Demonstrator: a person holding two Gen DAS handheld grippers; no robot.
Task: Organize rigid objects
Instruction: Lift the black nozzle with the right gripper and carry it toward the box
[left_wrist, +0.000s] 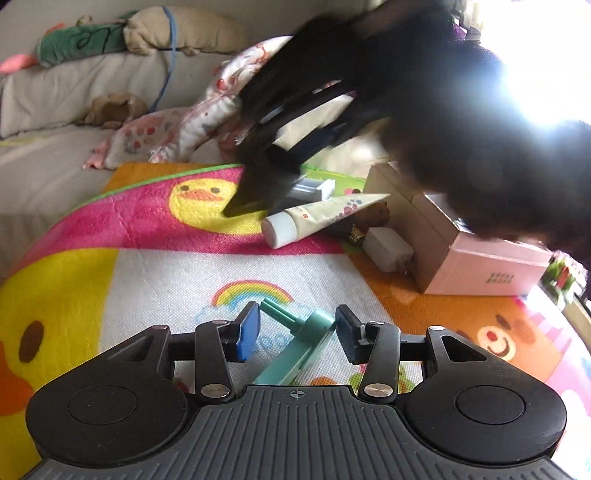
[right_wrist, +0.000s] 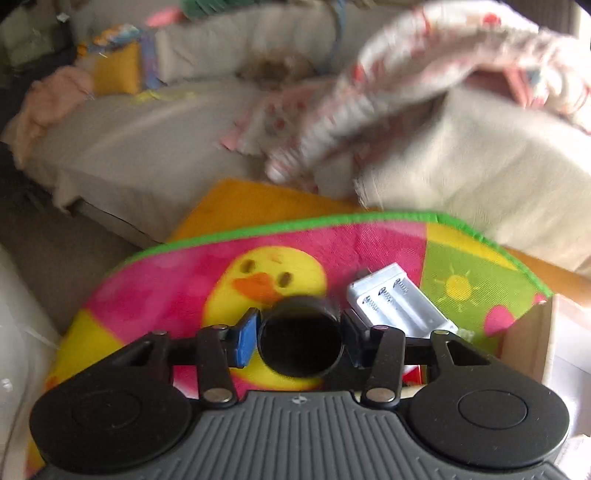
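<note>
Right wrist view: black cylindrical tube (right_wrist: 300, 338), open end toward the camera, clamped between the blue pads of the right gripper (right_wrist: 299, 334).
Right gripper state: partly closed, both pads pressed against the tube's sides.
Beside the tube: white battery charger (right_wrist: 400, 304) just to the right, flat on the pink-and-yellow duck mat (right_wrist: 155, 288).
Left wrist view: teal plastic tool (left_wrist: 295, 339) lying diagonally between the pads of the left gripper (left_wrist: 295, 332).
Left gripper state: partly open; right pad against the tool's round collar, left pad close to the stem, contact there not clear.
Under the tool: white patch of mat with a rainbow print (left_wrist: 253, 291).
Farther out: cream tube with white cap (left_wrist: 317, 218), white plug adapter (left_wrist: 388, 249) and pink cardboard box (left_wrist: 476, 266) near one another at the right.
Background: beige sofa (left_wrist: 55, 96) with floral cloth (left_wrist: 192, 122) and plush toys.
</note>
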